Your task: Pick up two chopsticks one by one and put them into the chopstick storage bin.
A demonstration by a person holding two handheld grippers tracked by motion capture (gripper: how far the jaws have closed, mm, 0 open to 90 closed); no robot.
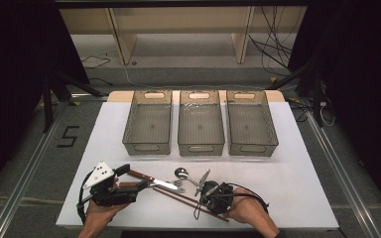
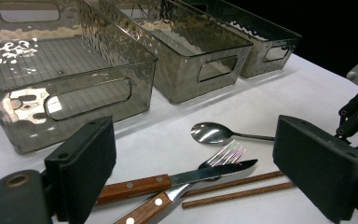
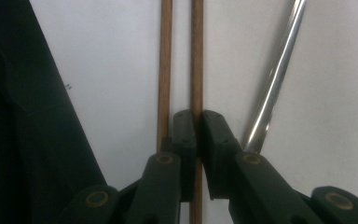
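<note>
At the lower middle of the right gripper view, the right gripper [image 3: 196,135] pinches one chopstick [image 3: 196,56]; its twin [image 3: 165,60] lies loose just beside. Better to gather both before lifting. The left gripper [image 2: 200,186] gapes wide over the knife [image 2: 177,179].

Three clear bins [image 1: 200,124] in a row mid-frame, wooden shelving [image 1: 183,29] at top, cables [image 1: 278,44] upper right
</note>
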